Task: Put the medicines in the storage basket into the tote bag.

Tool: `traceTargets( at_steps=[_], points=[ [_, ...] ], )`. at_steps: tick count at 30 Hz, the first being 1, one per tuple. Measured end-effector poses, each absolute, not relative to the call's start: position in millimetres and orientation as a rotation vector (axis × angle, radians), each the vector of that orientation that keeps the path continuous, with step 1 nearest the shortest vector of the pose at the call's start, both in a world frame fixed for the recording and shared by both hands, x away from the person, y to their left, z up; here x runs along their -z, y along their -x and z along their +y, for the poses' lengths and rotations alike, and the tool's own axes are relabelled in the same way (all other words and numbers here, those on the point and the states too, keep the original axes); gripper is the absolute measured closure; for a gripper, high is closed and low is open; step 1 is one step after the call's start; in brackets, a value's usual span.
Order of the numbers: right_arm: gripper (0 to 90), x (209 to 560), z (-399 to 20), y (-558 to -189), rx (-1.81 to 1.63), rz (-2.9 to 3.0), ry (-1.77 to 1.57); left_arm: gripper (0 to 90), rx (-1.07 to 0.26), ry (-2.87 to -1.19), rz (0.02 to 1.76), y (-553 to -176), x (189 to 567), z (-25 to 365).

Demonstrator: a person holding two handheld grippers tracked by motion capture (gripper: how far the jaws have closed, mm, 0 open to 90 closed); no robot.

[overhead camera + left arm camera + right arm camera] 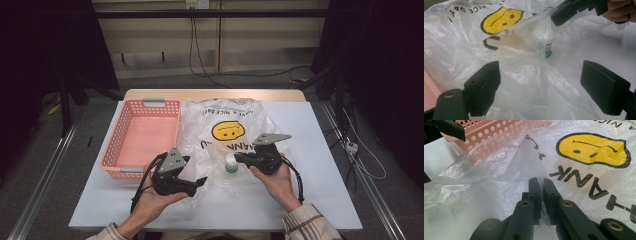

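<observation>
A clear plastic bag (pixel 220 107) printed with a yellow smiley face (pixel 227 131) lies crumpled on the white table. A small white bottle (pixel 231 164) with a green band stands inside the bag's mouth, and its base shows in the left gripper view as the bottle (pixel 549 45). My right gripper (pixel 541 180) is shut on a raised fold of the bag's film (pixel 534 152), just right of the bottle in the high view (pixel 239 158). My left gripper (pixel 540 66) stands open over the bag's near edge, with nothing pressed between its pads, to the bottle's lower left (pixel 201 181).
A pink perforated basket (pixel 116 145) stands at the table's left, close beside the left gripper and touching the bag's edge. Bare white table (pixel 325 150) lies to the right. Cables hang behind the table's far edge.
</observation>
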State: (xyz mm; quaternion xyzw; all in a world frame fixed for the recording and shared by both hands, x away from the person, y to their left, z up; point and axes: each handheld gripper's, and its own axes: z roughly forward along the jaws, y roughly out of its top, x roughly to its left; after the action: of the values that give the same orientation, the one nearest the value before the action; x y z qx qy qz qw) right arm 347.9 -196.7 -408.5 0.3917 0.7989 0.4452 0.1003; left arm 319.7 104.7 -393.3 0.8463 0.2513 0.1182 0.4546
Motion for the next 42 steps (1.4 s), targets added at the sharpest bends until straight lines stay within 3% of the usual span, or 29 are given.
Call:
traceTargets(
  at_steps=[6,21,26,42],
  points=[
    [79.6,410,-197,-341,-1.291,2.369,-1.154,15.6,-0.289,-2.034,0.667,-308,395,127],
    [34.1,398,-212,-321,-1.289,2.284,-1.146,13.5,-0.303,-2.061,0.688,-292,407,143],
    [25.3,395,-223,-311,-1.255,2.223,-1.199,13.4,-0.301,-2.054,0.669,-290,410,143],
    [23.5,388,-253,-291,-1.223,2.099,-1.237,12.0,-0.278,-2.057,0.724,-289,418,152]
  ],
)
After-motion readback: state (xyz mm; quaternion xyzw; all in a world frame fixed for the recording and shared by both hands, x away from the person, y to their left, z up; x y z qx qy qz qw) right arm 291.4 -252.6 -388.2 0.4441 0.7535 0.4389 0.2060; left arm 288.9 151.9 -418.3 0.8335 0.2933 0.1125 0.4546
